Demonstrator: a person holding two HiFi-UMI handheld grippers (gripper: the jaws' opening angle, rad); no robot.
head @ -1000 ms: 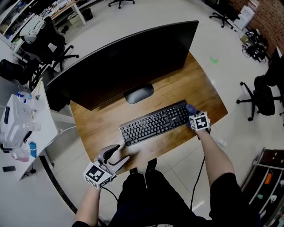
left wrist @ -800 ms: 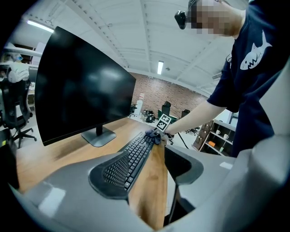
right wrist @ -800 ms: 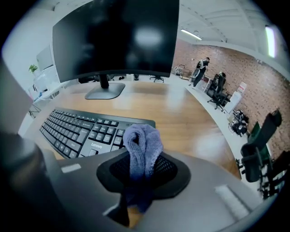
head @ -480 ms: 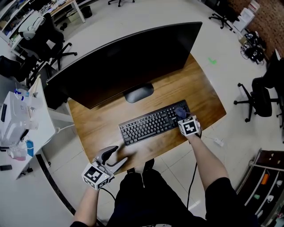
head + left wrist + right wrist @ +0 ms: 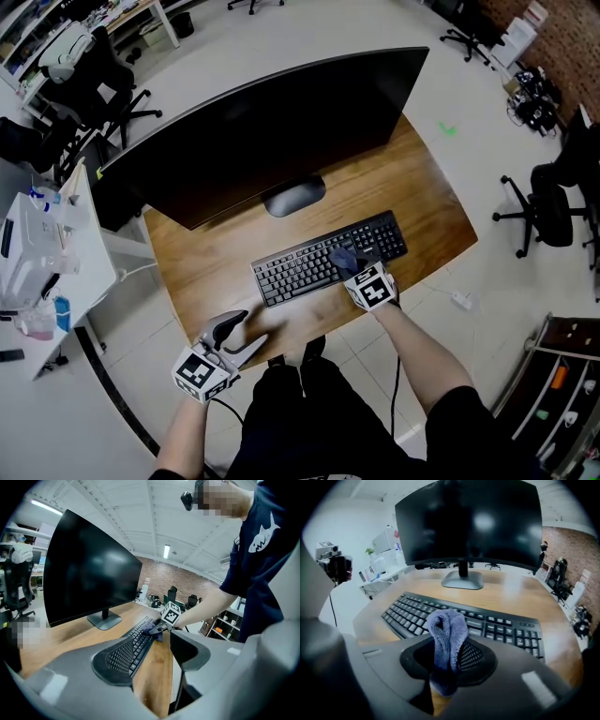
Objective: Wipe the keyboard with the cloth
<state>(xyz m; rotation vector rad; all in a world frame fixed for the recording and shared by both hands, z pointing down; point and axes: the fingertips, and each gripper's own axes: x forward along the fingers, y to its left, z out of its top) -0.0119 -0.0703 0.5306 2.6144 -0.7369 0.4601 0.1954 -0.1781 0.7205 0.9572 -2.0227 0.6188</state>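
Note:
A black keyboard [image 5: 323,258] lies on the wooden desk [image 5: 427,202] in front of the monitor. My right gripper [image 5: 349,263] is shut on a folded blue-grey cloth [image 5: 344,255], which rests on the keys right of the keyboard's middle. In the right gripper view the cloth [image 5: 448,639] sticks up from between the jaws, above the keyboard [image 5: 464,620]. My left gripper [image 5: 242,330] hangs open at the desk's front left edge, nothing between its fingers. In the left gripper view the keyboard [image 5: 136,641] and the right gripper [image 5: 157,629] show ahead.
A large dark monitor [image 5: 262,131] on an oval stand [image 5: 293,199] fills the desk's back half. Office chairs [image 5: 94,89] stand on the floor at left, another chair [image 5: 553,211] at right. A white table with bottles [image 5: 37,262] is at far left.
My right gripper has slid the cloth leftward along the keyboard, from its right end to right of its middle. The left gripper has stayed put.

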